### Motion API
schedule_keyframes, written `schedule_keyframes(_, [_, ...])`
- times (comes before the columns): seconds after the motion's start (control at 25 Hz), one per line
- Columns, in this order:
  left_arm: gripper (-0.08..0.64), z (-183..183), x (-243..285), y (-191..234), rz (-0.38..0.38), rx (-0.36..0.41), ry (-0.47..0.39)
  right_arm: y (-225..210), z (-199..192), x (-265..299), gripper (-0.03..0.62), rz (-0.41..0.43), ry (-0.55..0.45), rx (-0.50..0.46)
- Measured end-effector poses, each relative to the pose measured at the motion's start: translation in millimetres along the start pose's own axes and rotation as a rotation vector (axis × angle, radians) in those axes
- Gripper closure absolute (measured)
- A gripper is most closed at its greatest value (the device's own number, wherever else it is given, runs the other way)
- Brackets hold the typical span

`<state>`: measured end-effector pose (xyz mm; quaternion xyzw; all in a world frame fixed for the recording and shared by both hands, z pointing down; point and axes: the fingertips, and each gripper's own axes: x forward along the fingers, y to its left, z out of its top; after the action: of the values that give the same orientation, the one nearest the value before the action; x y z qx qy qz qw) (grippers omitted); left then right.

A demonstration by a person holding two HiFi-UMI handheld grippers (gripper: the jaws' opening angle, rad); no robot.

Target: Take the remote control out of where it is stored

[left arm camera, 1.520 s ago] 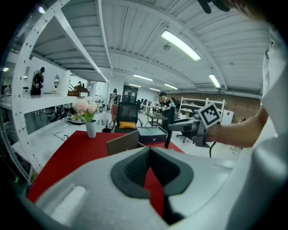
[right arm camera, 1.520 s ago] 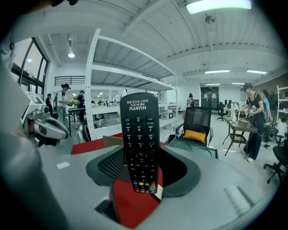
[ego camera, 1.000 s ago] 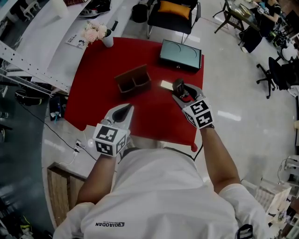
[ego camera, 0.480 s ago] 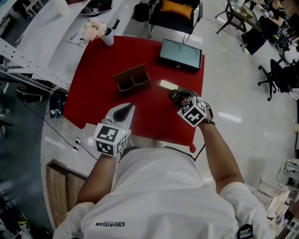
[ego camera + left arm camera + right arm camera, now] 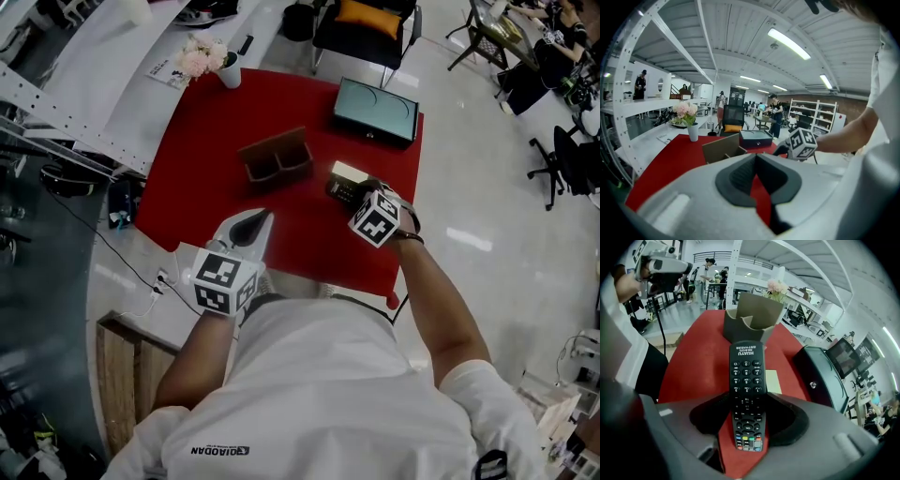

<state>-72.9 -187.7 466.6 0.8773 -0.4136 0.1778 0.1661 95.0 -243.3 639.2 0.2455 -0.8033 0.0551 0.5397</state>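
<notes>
A black remote control (image 5: 746,394) with coloured buttons lies lengthwise between the jaws of my right gripper (image 5: 747,425), which is shut on it. In the head view that gripper (image 5: 347,193) points steeply down, low over the red tablecloth (image 5: 206,178), with the remote (image 5: 339,190) beside a beige card (image 5: 350,172). The brown two-slot holder (image 5: 275,157) stands just left of it and shows empty slots (image 5: 752,315). Over the near table edge hovers my left gripper (image 5: 251,223), shut with nothing in it (image 5: 756,161).
A dark teal case (image 5: 377,110) lies at the table's far right corner. A white vase of pink flowers (image 5: 214,62) stands at the far left corner. An office chair (image 5: 361,23) stands beyond the table, and a white shelf frame (image 5: 84,103) runs along the left.
My right gripper has come down toward the tablecloth with the remote, tipping over and rolling as it sank. The left gripper has stayed where it was.
</notes>
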Motion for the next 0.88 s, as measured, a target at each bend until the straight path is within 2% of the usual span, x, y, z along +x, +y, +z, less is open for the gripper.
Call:
schedule_keyframes(0.4, [0.557, -4, -6, 10, 0.021, -0.014, 0.008, 9, -6, 36, 0.370, 0.035, 0.049, -0.047])
schedule_keyframes(0.64, [0.557, -5, -8, 14, 0.033, -0.022, 0.008, 13, -7, 39, 0.370, 0.052, 0.070, -0.101])
schedule_keyframes(0.88, [0.557, -6, -8, 12, 0.037, -0.024, 0.004, 12, -11, 45, 0.368, 0.067, 0.077, -0.100])
